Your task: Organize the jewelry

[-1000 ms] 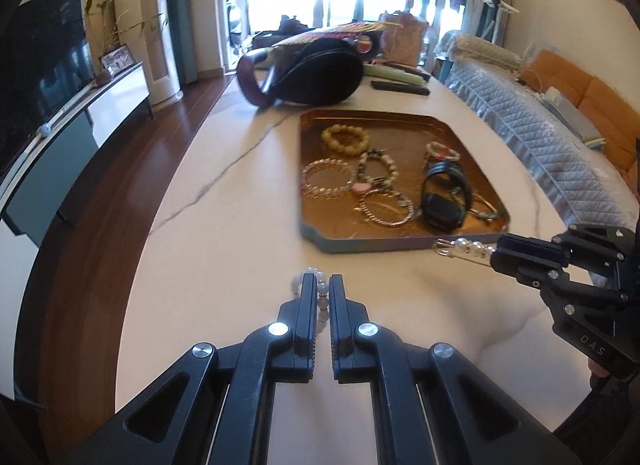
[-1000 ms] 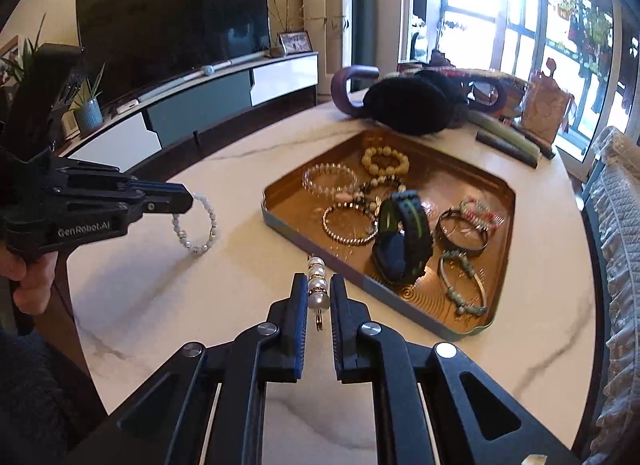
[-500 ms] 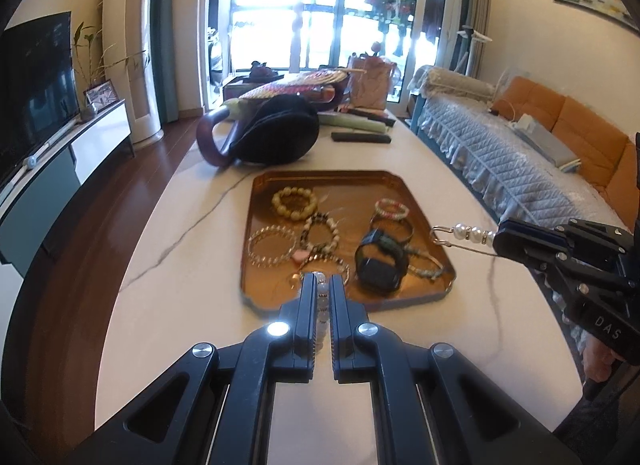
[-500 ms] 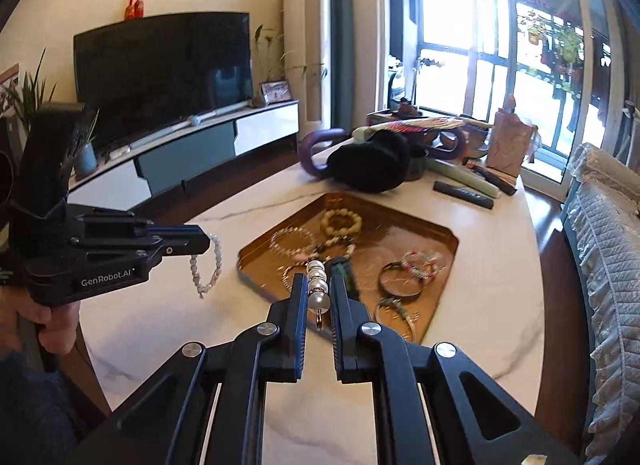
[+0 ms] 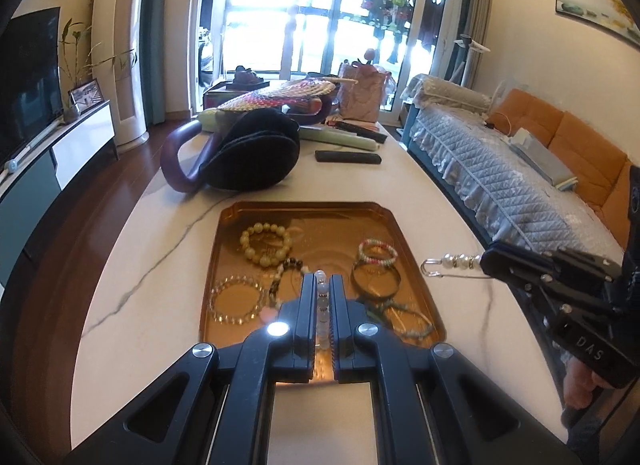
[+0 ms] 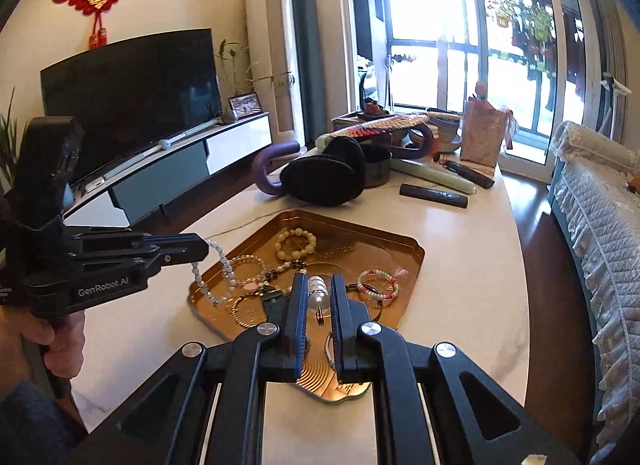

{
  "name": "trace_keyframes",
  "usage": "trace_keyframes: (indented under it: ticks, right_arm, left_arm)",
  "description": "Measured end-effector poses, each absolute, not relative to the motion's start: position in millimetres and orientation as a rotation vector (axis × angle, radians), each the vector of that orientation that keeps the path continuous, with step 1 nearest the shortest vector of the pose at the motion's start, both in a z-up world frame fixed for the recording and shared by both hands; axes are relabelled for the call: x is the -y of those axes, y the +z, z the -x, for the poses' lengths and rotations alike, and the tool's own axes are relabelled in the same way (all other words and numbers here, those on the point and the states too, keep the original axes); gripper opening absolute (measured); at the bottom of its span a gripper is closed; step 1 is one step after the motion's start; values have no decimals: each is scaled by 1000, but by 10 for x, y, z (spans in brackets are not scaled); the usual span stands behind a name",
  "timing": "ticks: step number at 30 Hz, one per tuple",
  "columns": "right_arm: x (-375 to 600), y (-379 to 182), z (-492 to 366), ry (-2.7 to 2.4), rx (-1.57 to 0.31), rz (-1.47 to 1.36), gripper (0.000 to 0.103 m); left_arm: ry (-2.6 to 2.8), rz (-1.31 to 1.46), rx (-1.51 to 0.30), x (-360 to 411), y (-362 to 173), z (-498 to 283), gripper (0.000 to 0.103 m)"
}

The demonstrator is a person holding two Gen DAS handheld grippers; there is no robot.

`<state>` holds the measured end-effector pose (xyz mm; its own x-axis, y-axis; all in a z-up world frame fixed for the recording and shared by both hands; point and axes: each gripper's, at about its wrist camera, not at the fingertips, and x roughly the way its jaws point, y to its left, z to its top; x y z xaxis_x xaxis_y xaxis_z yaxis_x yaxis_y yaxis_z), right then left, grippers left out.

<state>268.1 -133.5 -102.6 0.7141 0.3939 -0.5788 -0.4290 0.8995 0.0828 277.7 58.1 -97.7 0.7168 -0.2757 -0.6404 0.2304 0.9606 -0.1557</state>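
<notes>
Left tongs point(image 5: 322, 297) grip a pale bead bracelet point(image 6: 218, 269) above the gold tray point(image 5: 304, 211) on the desk point(image 5: 160, 285). Right tongs point(image 6: 318, 297) clamp a pearl pin point(image 5: 450, 263) beside the tray's right edge. Tray holds bracelets; earmuffs point(image 5: 256, 155) and remote point(image 5: 348, 157) lie behind it.

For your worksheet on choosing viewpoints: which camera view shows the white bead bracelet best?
The right wrist view: the white bead bracelet hangs as a full loop from the left claw. The left wrist view shows only a few beads between its fingers.

"GenRobot.AI" on left gripper point(image 6: 202, 251); "DAS" on right gripper point(image 5: 486, 263).
</notes>
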Motion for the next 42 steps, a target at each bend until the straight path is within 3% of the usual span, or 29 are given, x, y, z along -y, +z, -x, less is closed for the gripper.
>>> trace_keyframes:
  ticks: [12, 26, 31, 33, 35, 36, 37, 42]
  right_arm:
    - [1285, -979, -3211, 451, -577, 32, 10]
    - [1123, -1694, -3607, 526, -733, 17, 10]
    - [1061, -1833, -3623, 536, -763, 36, 10]
    - [1055, -1823, -3602, 537, -769, 37, 11]
    - [1086, -1819, -3593, 509, -798, 20, 22]
    - [1102, -1809, -3582, 477, -808, 26, 39]
    - [1114, -1785, -3562, 450, -809, 31, 52]
    - [1152, -1455, -3213, 375, -769, 44, 53]
  left_arm:
    - [-288, 124, -654, -638, -862, -3242, 6]
    - [-222, 159, -846, -770, -1738, -3770, 6]
    - [-189, 145, -857, -790, -1777, -3735, 6]
    - [-168, 120, -870, -773, -1731, -3684, 13]
    - [-141, 78, -881, -712, -1644, -3565, 38]
    - [-143, 67, -866, -700, -1582, -3504, 52]
    - [-145, 49, -840, -670, -1489, -3401, 57]
    - [-173, 71, -737, -566, -935, -2846, 70]
